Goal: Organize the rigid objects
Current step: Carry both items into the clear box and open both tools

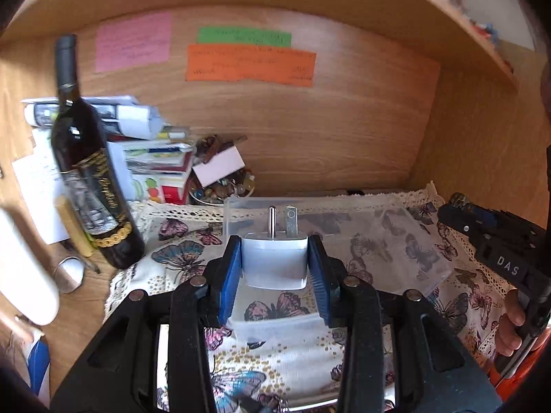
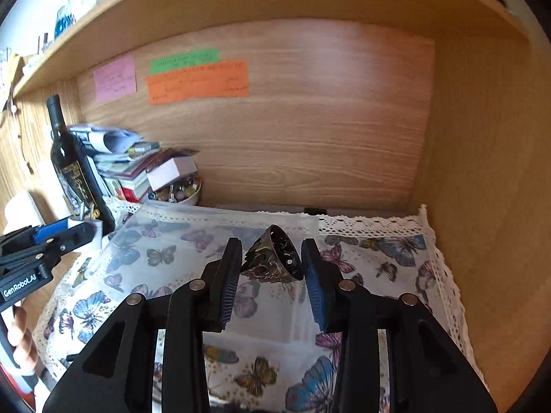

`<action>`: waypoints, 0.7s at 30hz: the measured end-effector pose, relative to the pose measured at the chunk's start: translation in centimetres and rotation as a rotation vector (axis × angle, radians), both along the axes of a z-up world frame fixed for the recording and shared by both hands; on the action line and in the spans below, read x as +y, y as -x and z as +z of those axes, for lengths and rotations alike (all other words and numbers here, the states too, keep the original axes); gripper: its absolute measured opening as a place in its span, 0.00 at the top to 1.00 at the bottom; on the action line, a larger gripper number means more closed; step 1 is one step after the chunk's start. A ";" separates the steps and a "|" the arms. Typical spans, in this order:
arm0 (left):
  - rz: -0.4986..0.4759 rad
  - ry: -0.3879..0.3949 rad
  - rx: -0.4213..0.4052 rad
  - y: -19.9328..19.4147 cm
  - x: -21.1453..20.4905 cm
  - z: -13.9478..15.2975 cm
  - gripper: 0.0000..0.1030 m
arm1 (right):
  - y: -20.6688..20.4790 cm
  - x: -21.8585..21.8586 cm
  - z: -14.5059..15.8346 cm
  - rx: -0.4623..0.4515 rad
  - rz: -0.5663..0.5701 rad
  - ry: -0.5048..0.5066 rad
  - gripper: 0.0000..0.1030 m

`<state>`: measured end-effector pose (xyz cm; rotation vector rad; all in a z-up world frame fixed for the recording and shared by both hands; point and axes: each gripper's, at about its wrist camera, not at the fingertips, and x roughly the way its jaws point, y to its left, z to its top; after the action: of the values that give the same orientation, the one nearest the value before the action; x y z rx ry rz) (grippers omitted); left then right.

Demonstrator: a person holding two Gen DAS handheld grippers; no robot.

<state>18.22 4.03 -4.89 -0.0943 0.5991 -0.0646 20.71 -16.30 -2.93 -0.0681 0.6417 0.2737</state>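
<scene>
My left gripper is shut on a white plug adapter, prongs pointing away, held above a clear plastic box on the butterfly cloth. My right gripper is shut on a small dark ornate metal cup, tilted with its mouth to the right, above the same clear box. The left gripper shows at the left edge of the right wrist view. The right gripper shows at the right edge of the left wrist view.
A dark wine bottle stands at the left, with a pile of books and papers and a bowl of beads behind it. Coloured notes hang on the wooden back wall. A wooden side wall stands at the right.
</scene>
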 end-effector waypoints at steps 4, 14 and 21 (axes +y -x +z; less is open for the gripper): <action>-0.028 -0.004 0.069 -2.5 -0.1 -1.0 0.63 | -1.6 1.1 -1.1 0.050 0.017 0.014 0.68; -0.098 -0.056 0.186 -6.2 -2.2 -3.8 0.63 | -4.5 3.2 -4.3 0.190 0.073 0.045 0.68; -0.120 -0.082 0.227 -7.2 -2.8 -5.2 0.63 | -5.4 4.2 -6.0 0.261 0.097 0.081 0.68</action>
<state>25.45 1.20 -10.04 0.0150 0.8330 -0.1472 26.14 -12.12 -8.96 -0.1430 0.9102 0.3538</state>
